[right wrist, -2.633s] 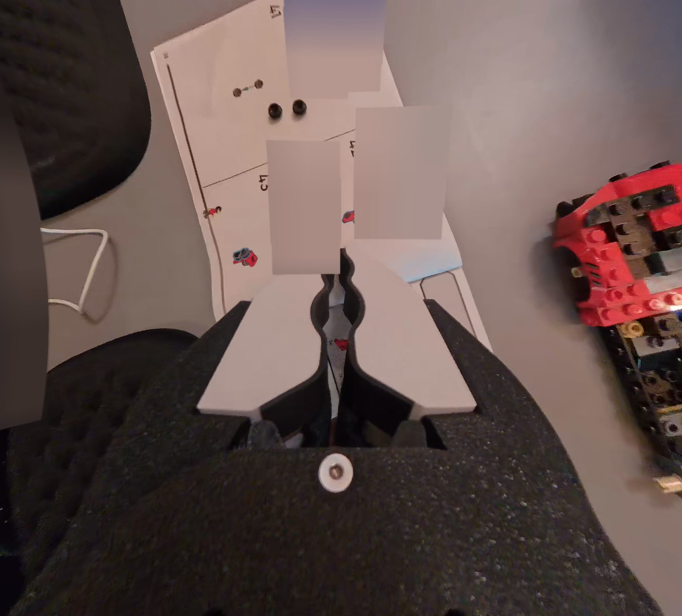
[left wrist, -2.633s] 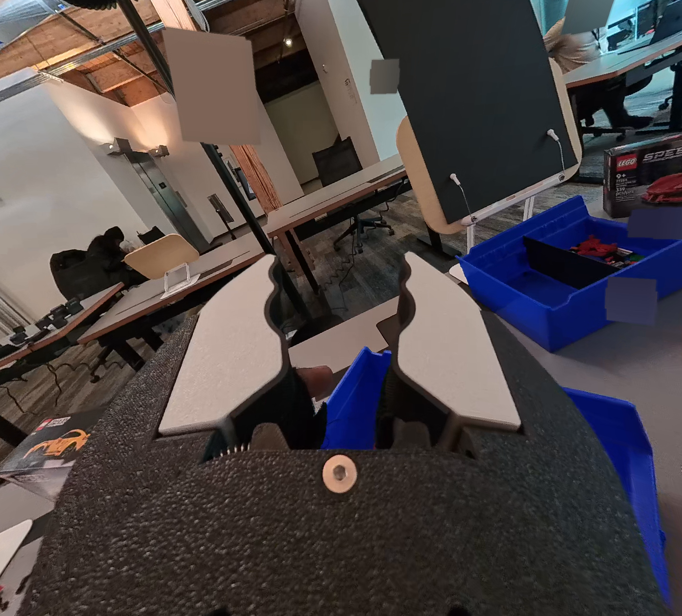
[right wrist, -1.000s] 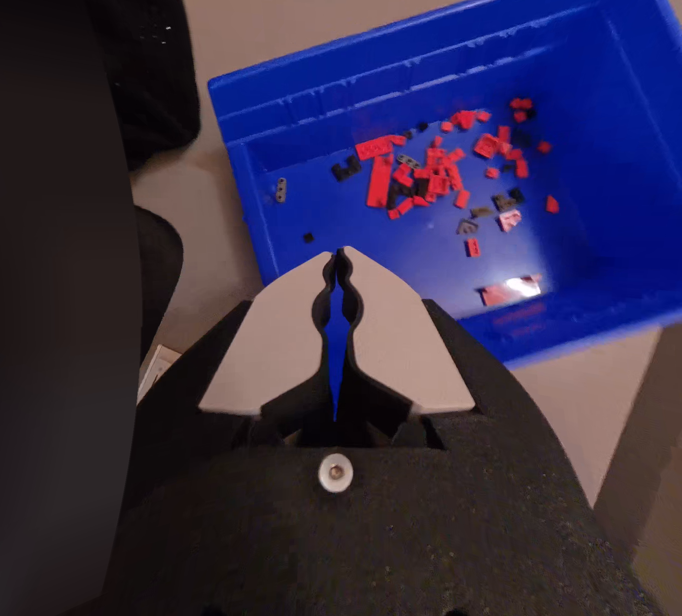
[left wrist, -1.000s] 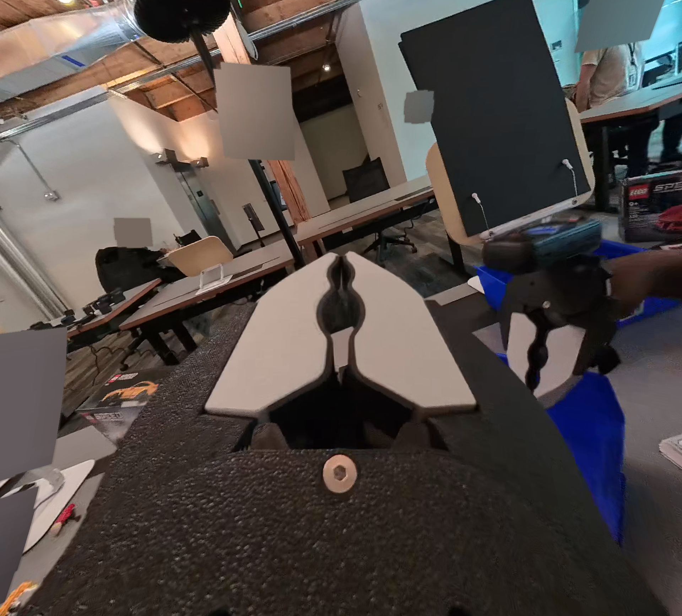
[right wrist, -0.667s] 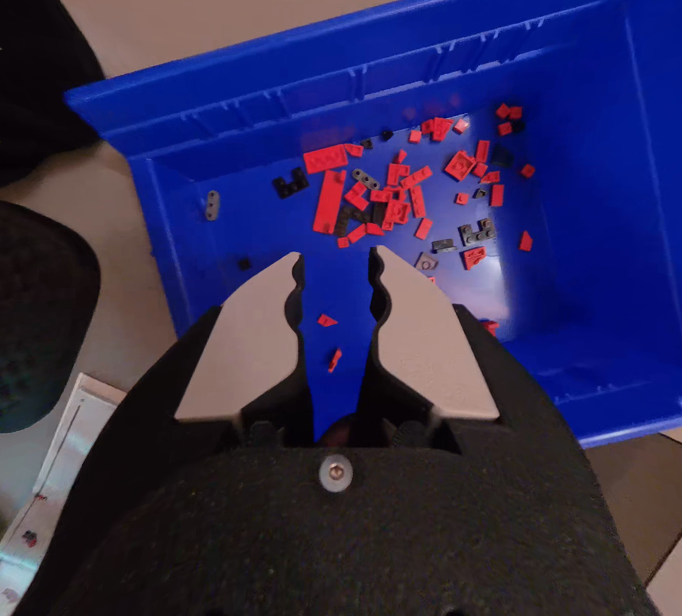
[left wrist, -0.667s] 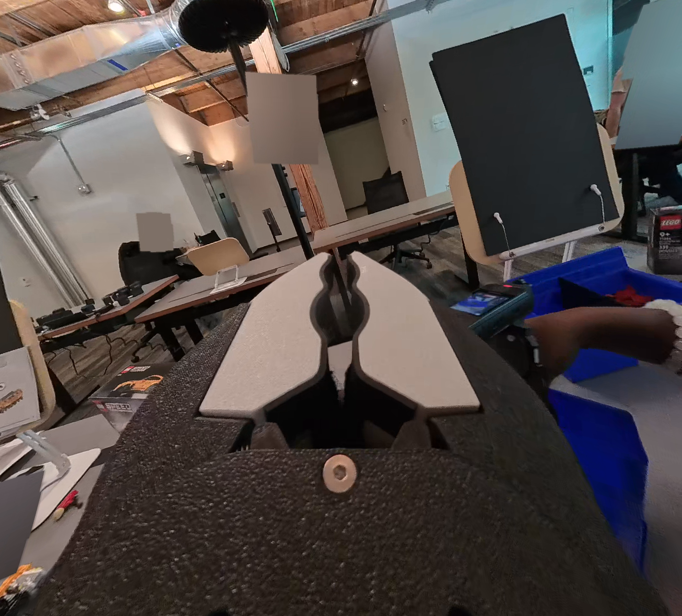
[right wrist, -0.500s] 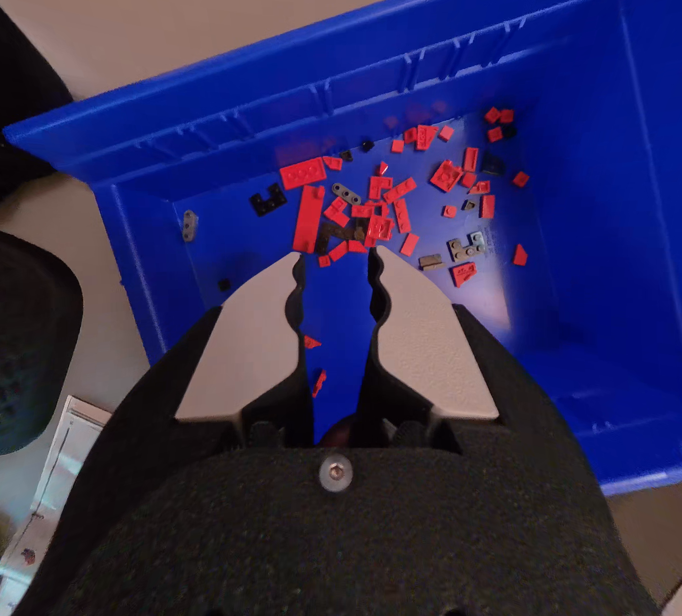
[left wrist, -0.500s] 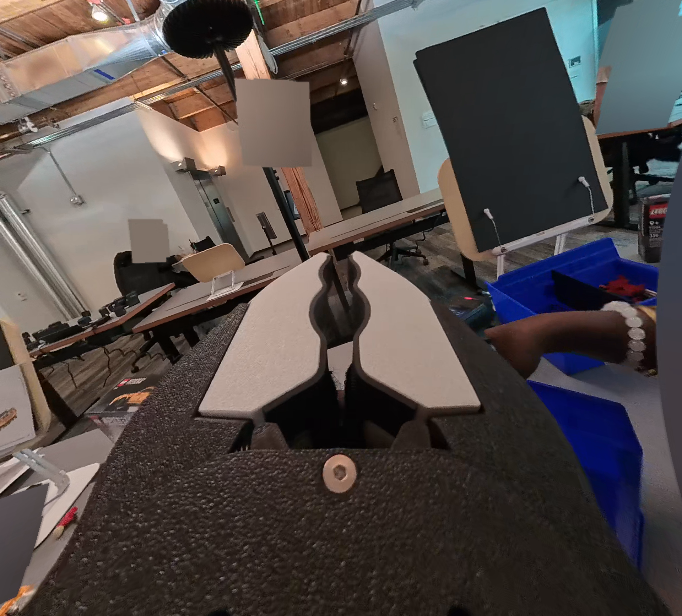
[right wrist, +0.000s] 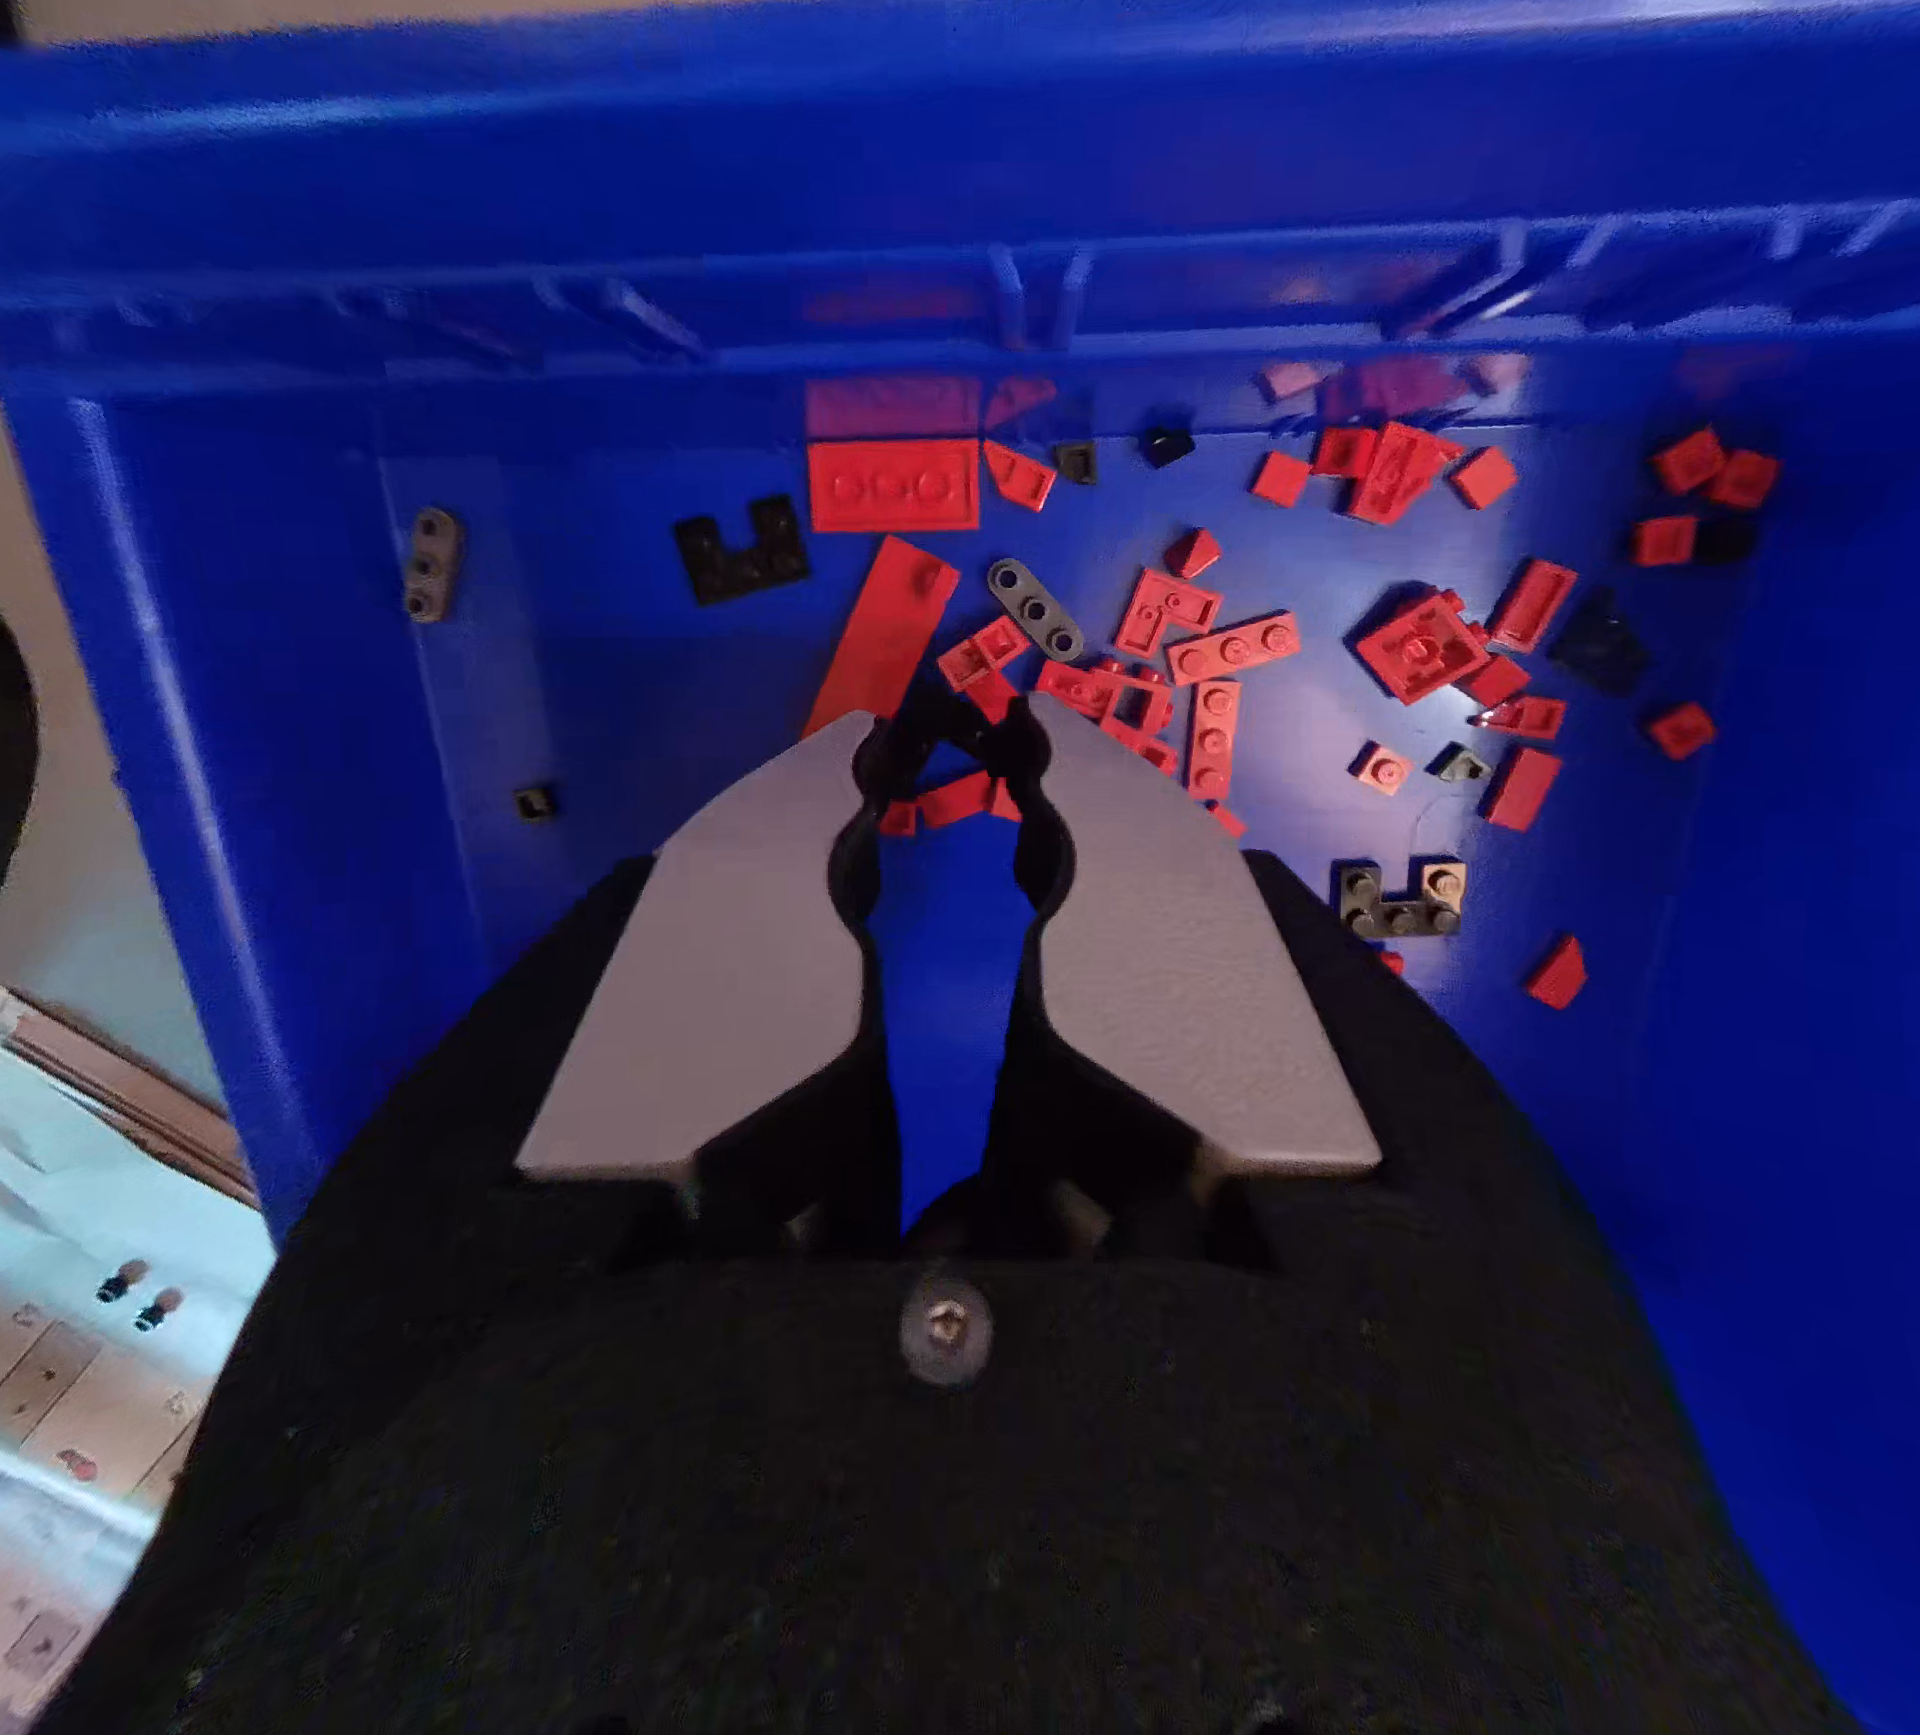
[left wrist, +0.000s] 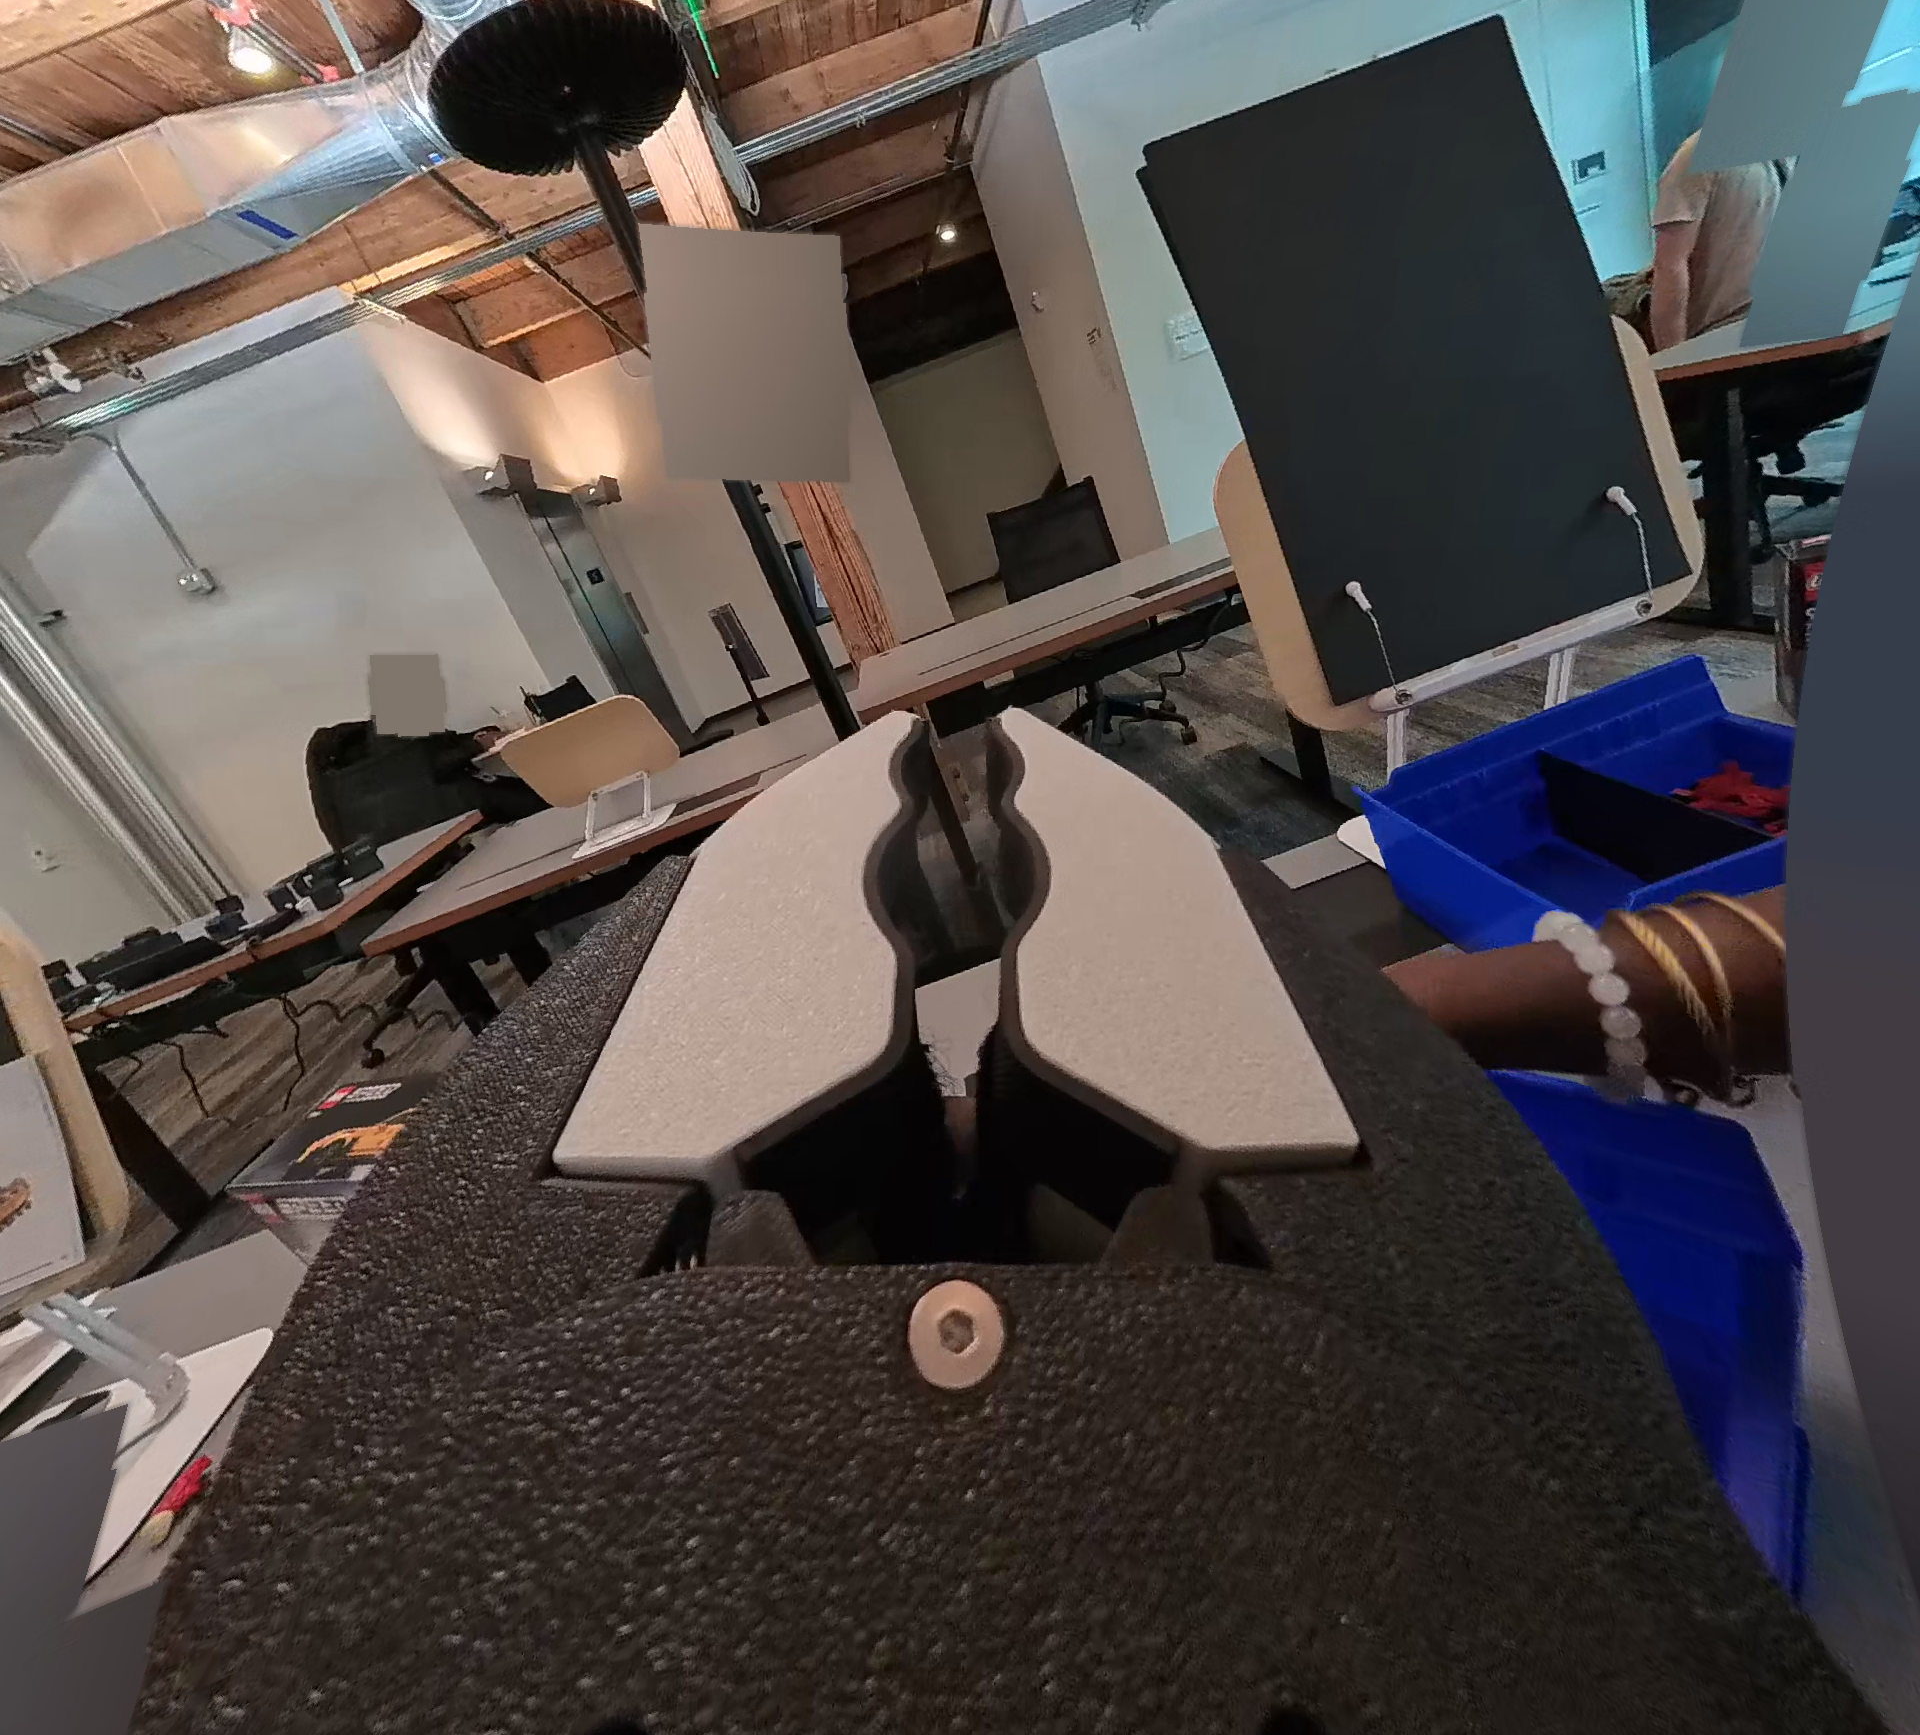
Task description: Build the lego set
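My right gripper (right wrist: 951, 724) is open with a modest gap and reaches down into a blue bin (right wrist: 935, 127). Its fingertips hover just over a pile of small red Lego pieces (right wrist: 1143, 677) on the bin floor. A red 2x3 plate (right wrist: 894, 485), a long red plate (right wrist: 883, 636) and a black U-shaped piece (right wrist: 743, 547) lie just beyond the tips. My left gripper (left wrist: 961, 719) is held up and points out across the room. Its jaws stand a narrow gap apart, and I see no piece between them.
The arm (left wrist: 1558, 999) wearing bracelets reaches across a blue bin (left wrist: 1662, 1270). A divided blue bin (left wrist: 1538, 812) holds red pieces behind it. A black board on a stand (left wrist: 1403, 438) rises at the right. Instruction sheets (right wrist: 62, 1322) lie left of the bin. Across from one pair of fingers to the other is roughly 35 cm. The red 2x3 plate (right wrist: 894, 485) lies some 5 cm from my right tips, 35 cm from my left tips.
My right gripper opened from shut, then dropped into the bin close to the red pieces, its gap narrowing slightly. My left gripper parted from shut to a narrow gap.
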Motion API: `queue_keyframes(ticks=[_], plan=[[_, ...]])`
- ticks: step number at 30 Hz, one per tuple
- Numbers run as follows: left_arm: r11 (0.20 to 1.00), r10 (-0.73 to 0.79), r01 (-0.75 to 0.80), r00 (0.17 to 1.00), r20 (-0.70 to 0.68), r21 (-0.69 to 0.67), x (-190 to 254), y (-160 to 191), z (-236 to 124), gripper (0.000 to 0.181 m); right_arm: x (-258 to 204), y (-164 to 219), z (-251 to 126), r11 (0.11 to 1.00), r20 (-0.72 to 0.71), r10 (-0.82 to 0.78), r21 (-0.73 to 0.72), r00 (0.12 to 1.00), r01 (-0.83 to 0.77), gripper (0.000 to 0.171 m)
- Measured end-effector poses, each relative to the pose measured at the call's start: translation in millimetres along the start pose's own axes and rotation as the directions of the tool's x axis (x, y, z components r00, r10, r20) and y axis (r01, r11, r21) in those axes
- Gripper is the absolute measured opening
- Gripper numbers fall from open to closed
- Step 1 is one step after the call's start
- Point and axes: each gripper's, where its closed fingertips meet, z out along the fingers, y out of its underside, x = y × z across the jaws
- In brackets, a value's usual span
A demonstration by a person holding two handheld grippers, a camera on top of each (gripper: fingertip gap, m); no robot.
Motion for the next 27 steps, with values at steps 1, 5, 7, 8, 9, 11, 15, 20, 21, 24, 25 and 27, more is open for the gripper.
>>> queue_keyframes(ticks=[1,5,7,8,9,11,15,20,21,24,25,27], plan=[[1.0,0.0,0.0,1.0,0.0,0.001,-0.1,0.0,-0.2,0.01,0.6,0.8,4.5,1.0,0.009,0.002,-0.021,1.0,-0.002,0.024],[1.0,-0.004,0.004,1.0,0.0,0.001,-2.2,1.2,-0.8,0.011,1.5,-2.9,18.4,0.999,0.005,-0.025,-0.034,1.0,0.025,0.025],[1.0,-0.009,0.009,1.0,0.004,-0.001,-4.1,2.6,-1.3,0.012,1.4,-3.6,18.7,0.999,-0.009,-0.042,-0.035,0.999,0.042,0.017],[1.0,-0.012,0.012,1.0,0.005,-0.003,-5.1,3.3,-1.7,0.012,0.3,-1.4,18.3,0.998,-0.009,-0.05,-0.048,0.999,0.049,0.017],[1.0,-0.015,0.015,1.0,0.006,-0.004,-6.0,4.0,-1.9,0.012,0.1,1.5,17.2,0.997,-0.017,-0.056,-0.061,0.998,0.055,0.017],[1.0,-0.022,0.022,1.0,0.011,-0.007,-8.5,5.5,-2.5,0.012,-0.2,11.2,12.9,0.993,-0.031,-0.065,-0.1,0.997,0.062,0.017],[0.999,-0.035,0.035,0.999,0.036,-0.018,-15.4,9.4,-2.9,0.013,7.8,20.1,-12.9,0.999,-0.098,0.001,-0.041,0.995,-0.005,0.024],[0.999,-0.03,0.032,0.997,0.072,-0.03,-21.6,12.2,-2.2,0.013,39.0,24.6,-65.0,0.974,-0.228,0.198,0.157,0.953,-0.165,0.03],[0.999,-0.025,0.028,0.996,0.085,-0.034,-23.3,12.6,-2.2,0.013,43.0,26.2,-72.7,0.964,-0.24,0.234,0.186,0.942,-0.192,0.03],[0.999,-0.014,0.018,0.995,0.097,-0.032,-23.5,11.3,-2.9,0.013,49.3,29.5,-89.8,0.952,-0.286,0.252,0.243,0.924,-0.185,0.029],[1.0,-0.015,0.018,0.996,0.092,-0.025,-22.3,9.9,-2.9,0.013,50.8,29.8,-92.8,0.951,-0.3,0.252,0.252,0.92,-0.178,0.027],[1.0,-0.016,0.017,0.996,0.082,-0.014,-20.0,7.5,-2.9,0.013,50.2,31.4,-93.0,0.957,-0.302,0.238,0.236,0.923,-0.169,0.027]])
